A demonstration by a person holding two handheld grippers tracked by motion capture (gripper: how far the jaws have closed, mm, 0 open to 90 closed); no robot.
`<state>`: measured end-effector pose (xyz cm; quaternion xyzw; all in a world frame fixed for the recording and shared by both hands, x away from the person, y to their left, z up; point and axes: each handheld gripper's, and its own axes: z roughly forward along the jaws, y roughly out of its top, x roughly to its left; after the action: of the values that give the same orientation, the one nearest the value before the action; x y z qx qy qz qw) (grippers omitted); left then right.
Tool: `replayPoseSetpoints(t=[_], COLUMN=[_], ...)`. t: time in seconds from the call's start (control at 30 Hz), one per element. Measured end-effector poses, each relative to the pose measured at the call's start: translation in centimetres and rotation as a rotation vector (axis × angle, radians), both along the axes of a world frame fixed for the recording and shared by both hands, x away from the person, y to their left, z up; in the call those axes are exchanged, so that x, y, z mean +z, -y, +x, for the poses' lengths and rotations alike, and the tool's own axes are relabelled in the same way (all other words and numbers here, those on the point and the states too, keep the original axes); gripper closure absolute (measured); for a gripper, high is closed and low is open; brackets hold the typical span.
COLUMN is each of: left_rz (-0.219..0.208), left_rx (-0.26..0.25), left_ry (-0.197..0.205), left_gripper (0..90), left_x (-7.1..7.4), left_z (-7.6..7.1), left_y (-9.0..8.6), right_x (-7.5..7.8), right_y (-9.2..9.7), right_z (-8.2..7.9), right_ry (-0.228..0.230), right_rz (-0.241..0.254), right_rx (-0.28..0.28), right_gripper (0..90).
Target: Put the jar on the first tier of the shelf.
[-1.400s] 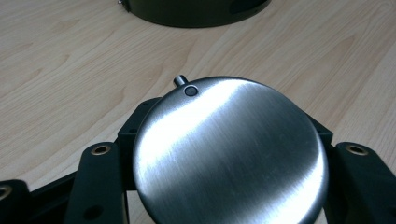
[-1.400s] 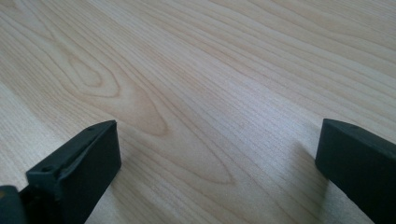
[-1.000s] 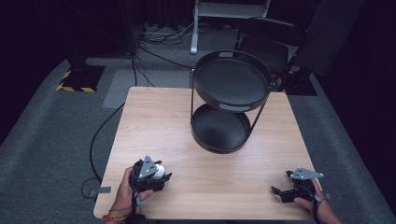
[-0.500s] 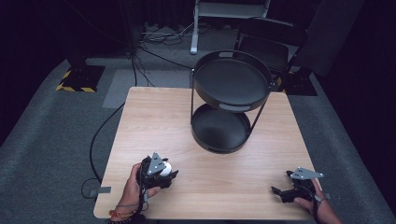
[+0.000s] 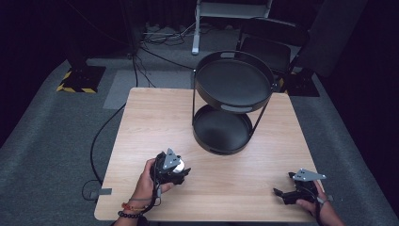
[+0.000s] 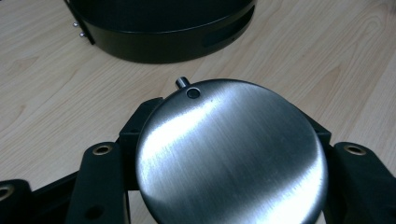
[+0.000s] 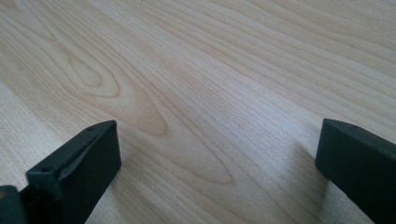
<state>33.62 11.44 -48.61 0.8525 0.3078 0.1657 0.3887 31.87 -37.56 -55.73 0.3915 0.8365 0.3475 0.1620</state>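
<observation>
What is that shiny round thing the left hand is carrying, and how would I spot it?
Start at the wooden table and its black two-tier tray stand. In front of the stand, toward the near left, the left gripper is clamped on a round brushed-metal lid. It is the only silvery item, with a small knob at its edge.

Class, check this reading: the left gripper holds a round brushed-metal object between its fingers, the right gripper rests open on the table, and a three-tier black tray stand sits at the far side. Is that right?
One thing is wrong: the black tray stand has two tiers, not three, as the high view shows. The rest stands: the left gripper holds the round metal object, and the right gripper rests open on the table.
</observation>
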Motion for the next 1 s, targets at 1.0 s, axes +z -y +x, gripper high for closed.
replayPoseSetpoints(t=[1.0], left_rz=[0.001], left_rx=[-0.099], left_ry=[0.021], left_gripper=[39.0], left_x=[1.8], left_z=[2.7], left_y=[6.2], right_x=[0.0], right_y=[0.0], right_z=[0.0], right_ry=[0.000], right_rz=[0.000], right_rx=[0.000], right_gripper=[0.0])
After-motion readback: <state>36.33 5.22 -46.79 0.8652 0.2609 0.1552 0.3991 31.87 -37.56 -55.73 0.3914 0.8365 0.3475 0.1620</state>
